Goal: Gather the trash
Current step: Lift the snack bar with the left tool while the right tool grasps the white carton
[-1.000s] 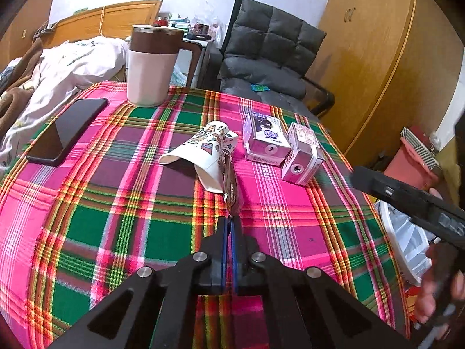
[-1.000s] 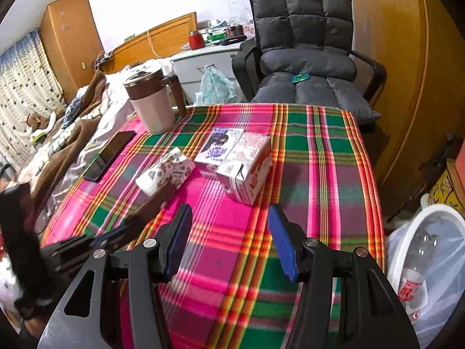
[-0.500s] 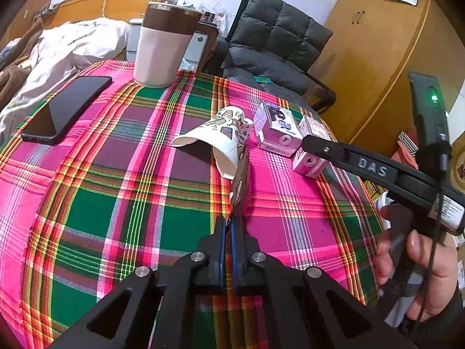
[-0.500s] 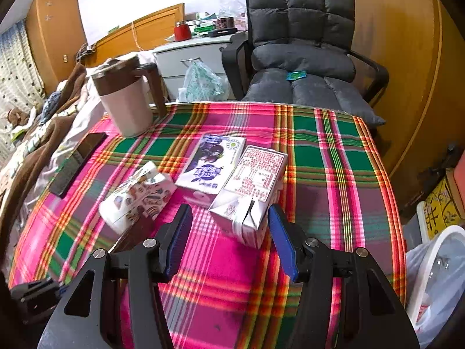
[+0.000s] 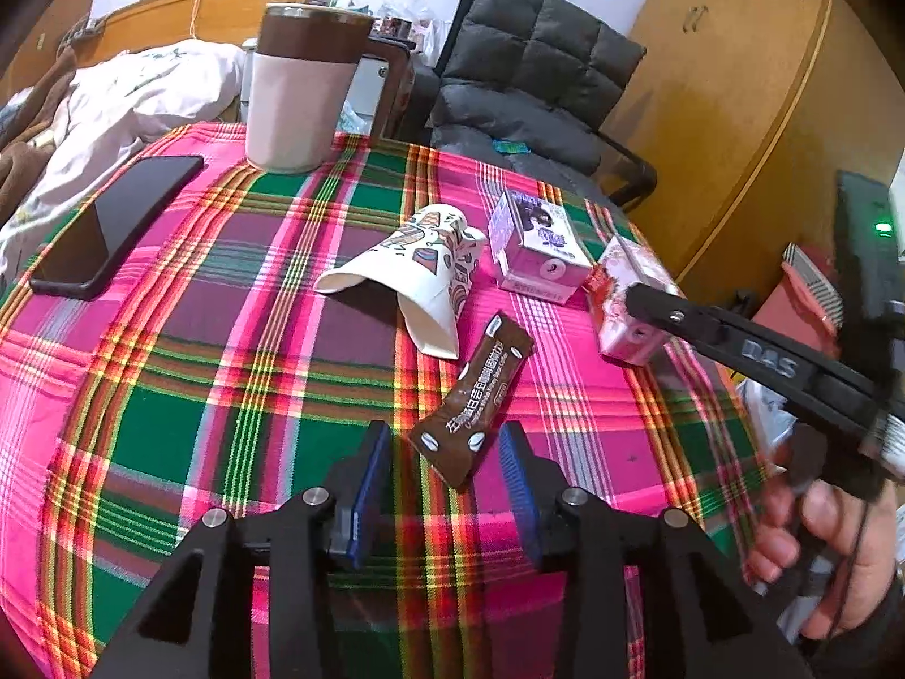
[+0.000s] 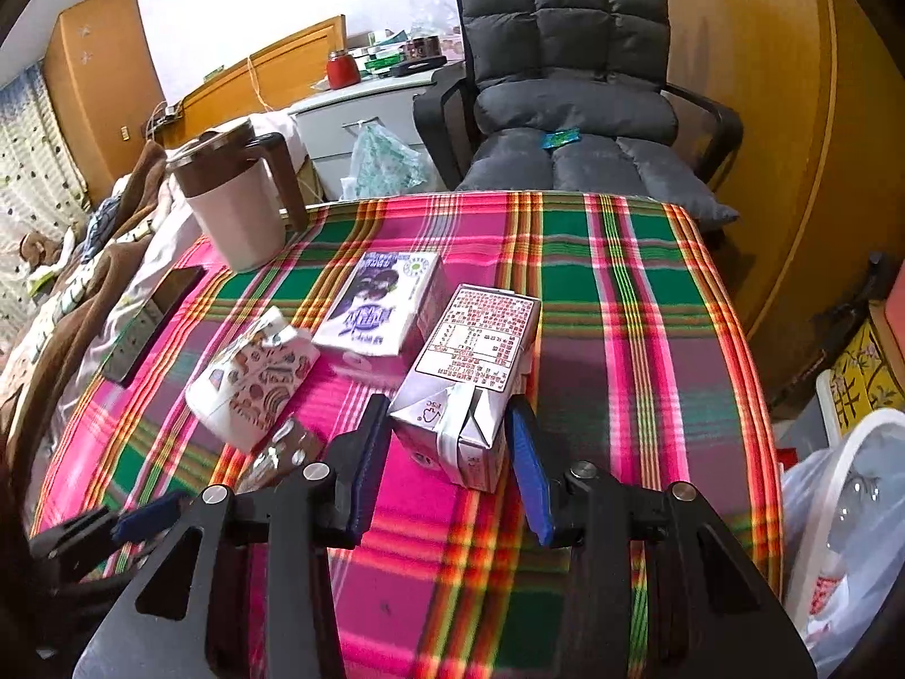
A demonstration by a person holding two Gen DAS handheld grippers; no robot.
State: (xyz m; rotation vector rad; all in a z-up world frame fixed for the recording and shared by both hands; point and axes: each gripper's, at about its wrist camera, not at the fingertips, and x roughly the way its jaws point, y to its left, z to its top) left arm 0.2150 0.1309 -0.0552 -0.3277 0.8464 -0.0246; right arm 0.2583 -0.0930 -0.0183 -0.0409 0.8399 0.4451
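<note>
Jaws of left gripper (image 5: 447, 486) spreading around brown foil snack wrapper (image 5: 474, 399) at lower centre, right gripper (image 6: 449, 455) jaws gaping around pink-and-white milk carton (image 6: 472, 373) on plaid desk (image 6: 622, 283).

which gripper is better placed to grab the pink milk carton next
Right. The right gripper is open with its fingers on either side of the pink milk carton, ready to close. The left gripper is open around the brown wrapper, with the carton off to its right.
</note>
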